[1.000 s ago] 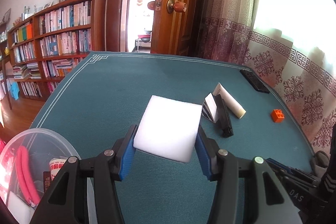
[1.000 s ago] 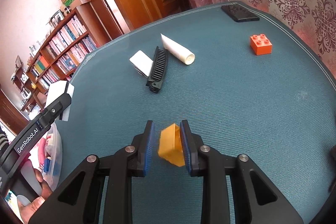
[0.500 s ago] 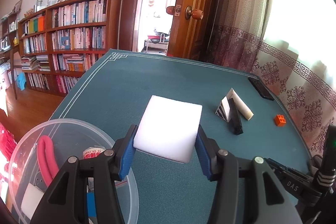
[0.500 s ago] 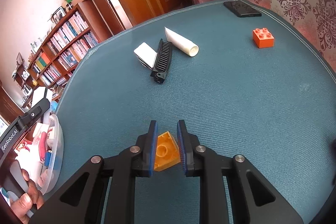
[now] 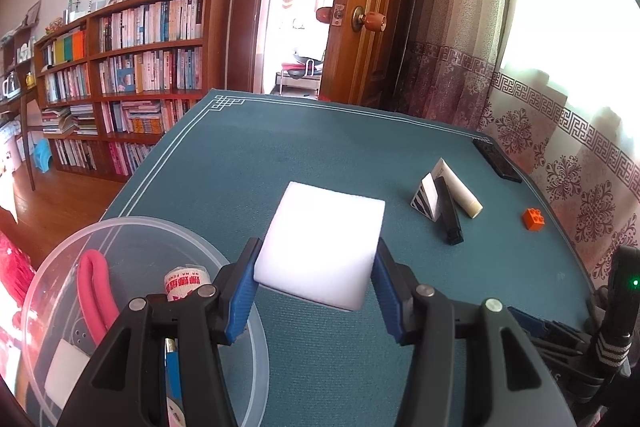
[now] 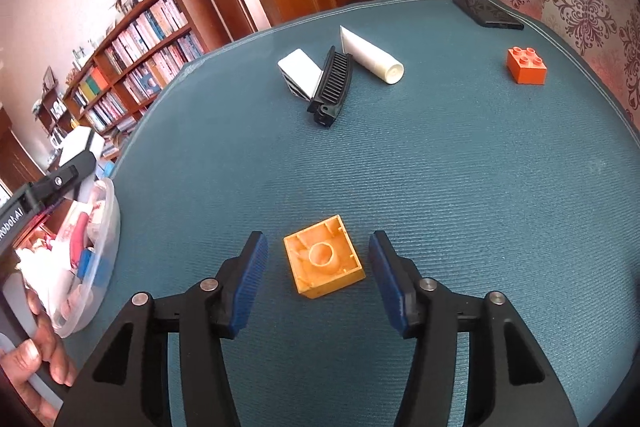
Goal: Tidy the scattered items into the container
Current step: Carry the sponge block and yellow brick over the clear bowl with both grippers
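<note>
Bright daylight; window point(image 5: 568, 7) blown out; fisheye warp w/ dark corners.

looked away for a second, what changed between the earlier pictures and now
The right tool opened and let go of the yellow block, which now lies hollow side up on the table between the open jaws. The left tool carried the white sponge toward the clear bowl; it is not over it yet. The comb, tube and orange block stayed put.

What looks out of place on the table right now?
The yellow block lies upside down, hollow underside up, loose between the open jaws of the right gripper. The black comb rests tilted against a small striped box.
</note>
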`<state>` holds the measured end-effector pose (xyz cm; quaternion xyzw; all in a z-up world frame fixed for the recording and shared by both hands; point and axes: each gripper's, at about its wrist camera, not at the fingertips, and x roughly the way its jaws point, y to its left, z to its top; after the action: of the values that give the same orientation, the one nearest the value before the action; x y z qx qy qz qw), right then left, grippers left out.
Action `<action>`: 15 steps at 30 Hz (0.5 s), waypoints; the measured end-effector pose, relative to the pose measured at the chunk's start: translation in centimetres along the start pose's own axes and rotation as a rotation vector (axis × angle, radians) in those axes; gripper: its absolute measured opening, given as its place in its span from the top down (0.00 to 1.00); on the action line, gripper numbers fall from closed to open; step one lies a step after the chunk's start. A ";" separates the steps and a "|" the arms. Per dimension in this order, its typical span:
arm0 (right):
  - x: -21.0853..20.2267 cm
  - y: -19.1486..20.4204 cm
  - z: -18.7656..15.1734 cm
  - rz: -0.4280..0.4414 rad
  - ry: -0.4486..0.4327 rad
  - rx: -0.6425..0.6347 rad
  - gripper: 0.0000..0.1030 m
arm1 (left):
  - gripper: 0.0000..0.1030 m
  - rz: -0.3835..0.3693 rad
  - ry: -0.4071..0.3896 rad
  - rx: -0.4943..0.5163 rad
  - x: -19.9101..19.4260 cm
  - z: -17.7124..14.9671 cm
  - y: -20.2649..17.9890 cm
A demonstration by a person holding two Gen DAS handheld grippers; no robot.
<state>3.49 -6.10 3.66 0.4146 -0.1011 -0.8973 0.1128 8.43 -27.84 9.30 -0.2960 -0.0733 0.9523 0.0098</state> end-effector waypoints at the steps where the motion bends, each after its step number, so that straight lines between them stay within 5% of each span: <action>1: 0.3 0.4 -0.1 -0.019 0.010 -0.021 0.45 | 0.44 0.003 0.000 -0.002 -0.1 0.0 0.1; 5: 0.5 1.3 -0.3 -0.057 0.015 -0.071 0.62 | 0.44 0.016 -0.003 -0.002 -0.5 0.1 0.7; 15: -0.6 4.1 0.4 0.040 -0.017 -0.089 0.62 | 0.44 0.054 -0.011 -0.007 -2.1 0.5 3.3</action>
<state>4.02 -9.76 5.47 0.3995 -0.0704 -0.9020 0.1482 9.95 -31.34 10.40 -0.2929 -0.0686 0.9535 -0.0175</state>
